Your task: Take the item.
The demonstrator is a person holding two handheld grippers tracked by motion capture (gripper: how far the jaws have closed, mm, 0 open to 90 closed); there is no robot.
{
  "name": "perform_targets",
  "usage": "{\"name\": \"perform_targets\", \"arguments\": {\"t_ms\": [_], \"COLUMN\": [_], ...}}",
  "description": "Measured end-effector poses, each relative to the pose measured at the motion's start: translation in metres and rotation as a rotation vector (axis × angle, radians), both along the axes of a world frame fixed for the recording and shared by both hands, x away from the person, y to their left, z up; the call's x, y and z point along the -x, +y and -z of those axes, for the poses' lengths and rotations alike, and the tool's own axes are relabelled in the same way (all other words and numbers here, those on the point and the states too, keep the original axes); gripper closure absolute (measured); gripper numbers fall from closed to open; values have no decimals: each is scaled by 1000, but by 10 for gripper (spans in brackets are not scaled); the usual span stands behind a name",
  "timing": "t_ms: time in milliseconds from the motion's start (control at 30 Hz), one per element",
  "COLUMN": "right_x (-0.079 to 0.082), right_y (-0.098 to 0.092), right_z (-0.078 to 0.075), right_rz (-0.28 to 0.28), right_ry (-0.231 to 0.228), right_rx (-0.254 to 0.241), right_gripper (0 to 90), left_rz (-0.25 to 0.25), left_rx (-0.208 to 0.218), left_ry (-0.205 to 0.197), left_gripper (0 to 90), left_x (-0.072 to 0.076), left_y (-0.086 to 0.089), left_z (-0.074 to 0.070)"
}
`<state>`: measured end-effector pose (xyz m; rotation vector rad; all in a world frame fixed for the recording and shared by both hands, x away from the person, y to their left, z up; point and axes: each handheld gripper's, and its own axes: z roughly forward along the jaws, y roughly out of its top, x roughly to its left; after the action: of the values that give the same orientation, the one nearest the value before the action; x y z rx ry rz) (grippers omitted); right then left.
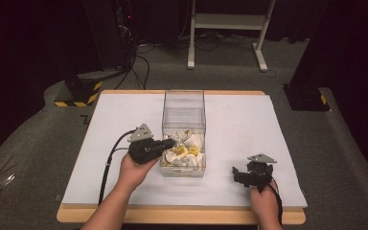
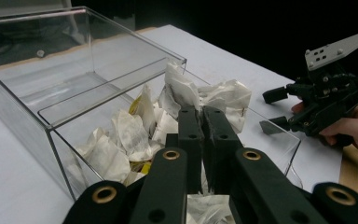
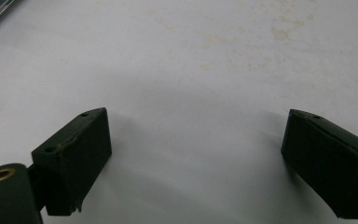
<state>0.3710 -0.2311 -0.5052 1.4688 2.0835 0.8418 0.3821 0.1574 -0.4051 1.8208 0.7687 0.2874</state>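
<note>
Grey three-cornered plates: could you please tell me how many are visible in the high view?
2: one plate on the left tongs by the clear box, the other plate on the right tongs.

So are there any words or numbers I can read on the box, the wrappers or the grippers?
No text can be read.
Clear box: no label on its walls.
Crumpled wrappers: white and yellow, any print too blurred to read.
Left gripper and right gripper: no lettering to see.
Dark mark on the floor by the table's corner: half hidden, can't be read.
</note>
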Motion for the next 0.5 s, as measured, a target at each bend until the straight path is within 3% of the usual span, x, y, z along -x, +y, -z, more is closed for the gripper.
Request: {"name": "perform_targets", "arguments": {"t_ms": [300, 500], "right_x": [0, 0], "right_y": [0, 0], "right_z": [0, 0], "right_rz": [0, 1], "right_ry": [-1, -1], "right_rx": [0, 0], "right_gripper": [82, 81], "left_rz": [-23, -35], "left_rx": [48, 58], "left_ry": [-28, -40], "left_gripper": [865, 865], "left_x": [2, 3], "left_y": [7, 13], "left_z": [-6, -9]}}
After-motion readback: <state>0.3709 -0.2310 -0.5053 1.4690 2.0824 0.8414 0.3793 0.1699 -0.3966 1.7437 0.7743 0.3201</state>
